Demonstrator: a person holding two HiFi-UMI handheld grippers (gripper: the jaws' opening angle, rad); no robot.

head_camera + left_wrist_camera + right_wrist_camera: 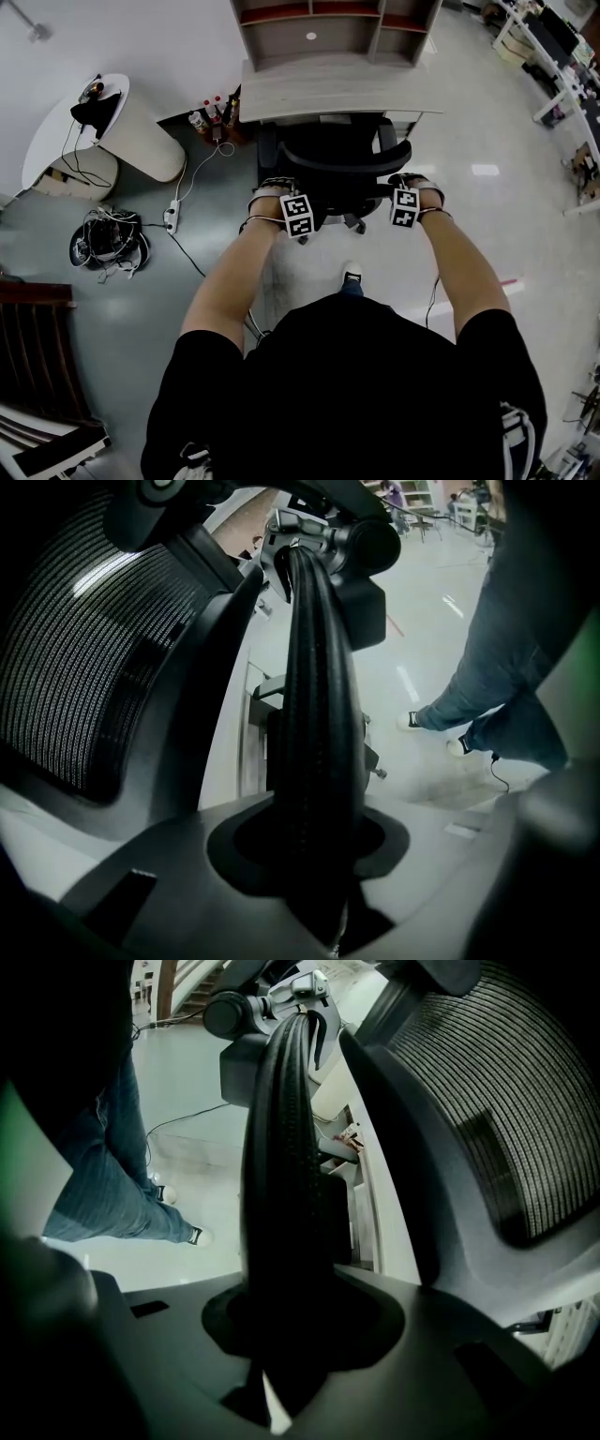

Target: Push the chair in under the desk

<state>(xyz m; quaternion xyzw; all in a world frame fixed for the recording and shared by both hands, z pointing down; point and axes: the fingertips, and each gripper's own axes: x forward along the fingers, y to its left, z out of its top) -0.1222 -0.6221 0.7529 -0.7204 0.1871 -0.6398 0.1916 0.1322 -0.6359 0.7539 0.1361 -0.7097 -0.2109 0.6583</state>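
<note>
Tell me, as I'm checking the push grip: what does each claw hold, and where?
The chair. The left claw and right claw are each closed on a black ribbed bar beside its mesh back, probably an armrest.

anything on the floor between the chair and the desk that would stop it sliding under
Nothing visible does. The chair sits square to the desk opening, its front at the desktop edge. The bottles and power strip lie left of the path. The floor under the desk is hidden by the chair.
</note>
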